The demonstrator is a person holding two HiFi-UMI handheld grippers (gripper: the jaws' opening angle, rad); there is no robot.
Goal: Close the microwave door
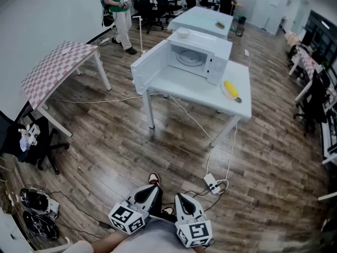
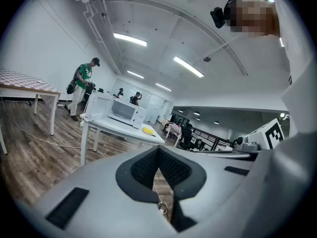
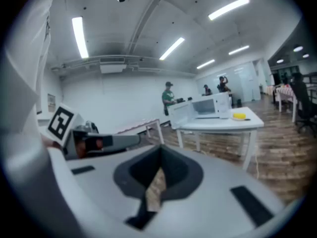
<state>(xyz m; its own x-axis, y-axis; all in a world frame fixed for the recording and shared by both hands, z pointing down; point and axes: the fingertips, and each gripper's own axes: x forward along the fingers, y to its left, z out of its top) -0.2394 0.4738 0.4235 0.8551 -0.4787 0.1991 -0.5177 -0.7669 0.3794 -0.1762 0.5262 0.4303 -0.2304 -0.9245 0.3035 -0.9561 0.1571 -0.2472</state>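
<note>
The white microwave (image 1: 197, 57) stands on a white table (image 1: 210, 95) across the room, its door (image 1: 150, 67) swung wide open to the left. Both grippers are held low by the person's body, far from it. My left gripper (image 1: 151, 190) is shut with nothing in it, and so is my right gripper (image 1: 180, 198). The left gripper view shows the shut left gripper (image 2: 159, 162) with the microwave (image 2: 123, 111) small in the distance. In the right gripper view the shut right gripper (image 3: 159, 170) points toward the microwave (image 3: 212, 106) and its open door (image 3: 181, 114).
A bowl (image 1: 182, 32) sits on top of the microwave and a yellow item (image 1: 230, 89) lies on the table's right part. A checkered table (image 1: 58, 67) and a black chair (image 1: 31, 138) stand left. A power strip (image 1: 210, 182) and cables lie on the floor. A person in green (image 1: 117, 7) stands far back.
</note>
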